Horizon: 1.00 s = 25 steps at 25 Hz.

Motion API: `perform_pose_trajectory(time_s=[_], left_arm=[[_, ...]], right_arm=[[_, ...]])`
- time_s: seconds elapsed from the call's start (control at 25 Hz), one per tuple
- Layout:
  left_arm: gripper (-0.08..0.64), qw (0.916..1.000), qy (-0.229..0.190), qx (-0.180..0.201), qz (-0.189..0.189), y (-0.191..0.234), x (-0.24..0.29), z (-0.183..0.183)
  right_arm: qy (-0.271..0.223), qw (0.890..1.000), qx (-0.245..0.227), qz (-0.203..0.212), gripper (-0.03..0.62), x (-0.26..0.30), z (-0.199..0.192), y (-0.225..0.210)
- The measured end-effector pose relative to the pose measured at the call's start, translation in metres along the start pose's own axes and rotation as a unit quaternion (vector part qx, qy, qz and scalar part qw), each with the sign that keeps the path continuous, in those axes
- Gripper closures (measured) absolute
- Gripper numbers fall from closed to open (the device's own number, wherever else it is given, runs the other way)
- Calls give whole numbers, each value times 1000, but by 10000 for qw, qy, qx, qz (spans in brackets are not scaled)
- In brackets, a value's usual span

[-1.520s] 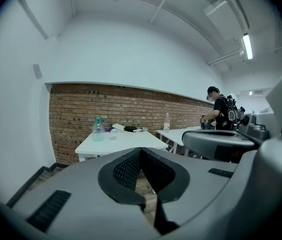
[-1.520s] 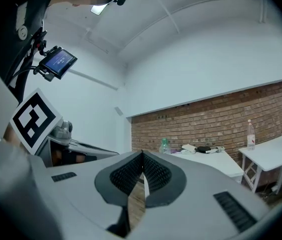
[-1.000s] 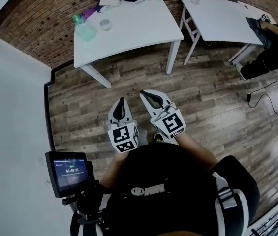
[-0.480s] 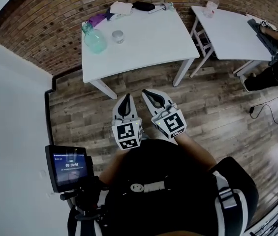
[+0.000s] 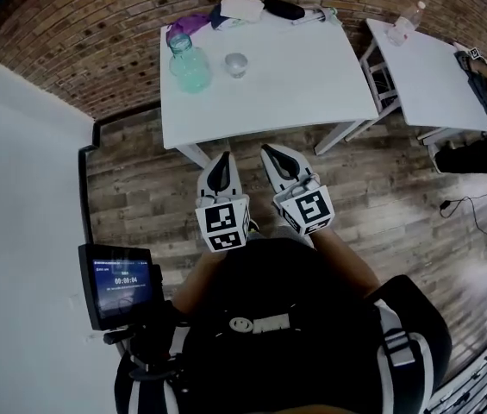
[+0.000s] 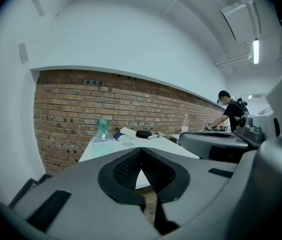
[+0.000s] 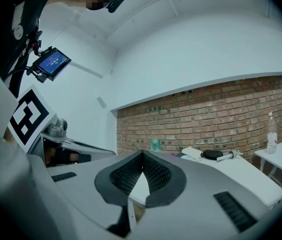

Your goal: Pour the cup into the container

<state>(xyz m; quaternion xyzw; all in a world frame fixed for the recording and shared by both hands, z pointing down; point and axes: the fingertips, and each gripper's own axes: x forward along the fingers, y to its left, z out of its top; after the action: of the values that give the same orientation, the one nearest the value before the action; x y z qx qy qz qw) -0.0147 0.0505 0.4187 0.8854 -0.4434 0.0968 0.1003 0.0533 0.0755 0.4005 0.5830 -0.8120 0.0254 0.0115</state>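
While both tools hang short of the white rectangular table (image 5: 312, 84), I judge that the pour has not begun; this is the reach, ahead of any grasp. My left gripper (image 5: 220, 164) has its jaws pressed together with nothing between them, and its own view shows the black ribbed pads meeting at the tip. My right gripper (image 5: 277, 155) is the same, jaws together and empty. They sit side by side, near each other, both pointing at the near edge of the table.

The small clear cup (image 5: 236, 63) stands upright on the tabletop, well ahead of both tools and roughly in line with the gap between them, a little closer to the left gripper's line. The pale green transparent jug with a narrow neck (image 5: 190, 63), which I take for the container, stands just beside the cup, ahead of the left gripper and off to its left. The two look apart, not touching. Beyond them, at the far edge, lie a purple cloth (image 5: 187, 24), a white cloth (image 5: 241, 7) and a black pouch-like object (image 5: 284, 9).

Next, I think one gripper must part its jaws, reach forward over the table edge and close around the cup. The other could steady the jug. I cannot tell how full the cup is.
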Motion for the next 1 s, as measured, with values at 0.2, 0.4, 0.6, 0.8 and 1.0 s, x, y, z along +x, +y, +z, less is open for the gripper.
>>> perform_pose_trajectory(time_s=[0.2, 0.4, 0.6, 0.8, 1.0], left_arm=[[561, 9999, 147, 14, -9, 19, 30, 1], [561, 9997, 200, -20, 120, 41, 65, 3], [561, 9993, 152, -1, 331, 67, 119, 18], [562, 9983, 159, -74, 563, 89, 169, 42], [561, 9968, 228, -119, 753, 103, 209, 53]], right_arm=[[46, 9997, 237, -59, 588, 29, -5, -24], [396, 9990, 213, -3, 588, 65, -25, -48], [440, 9986, 239, 162, 588, 115, -31, -86], [563, 9977, 182, 325, 588, 163, -30, -125], [811, 9955, 181, 448, 588, 196, -40, -154]])
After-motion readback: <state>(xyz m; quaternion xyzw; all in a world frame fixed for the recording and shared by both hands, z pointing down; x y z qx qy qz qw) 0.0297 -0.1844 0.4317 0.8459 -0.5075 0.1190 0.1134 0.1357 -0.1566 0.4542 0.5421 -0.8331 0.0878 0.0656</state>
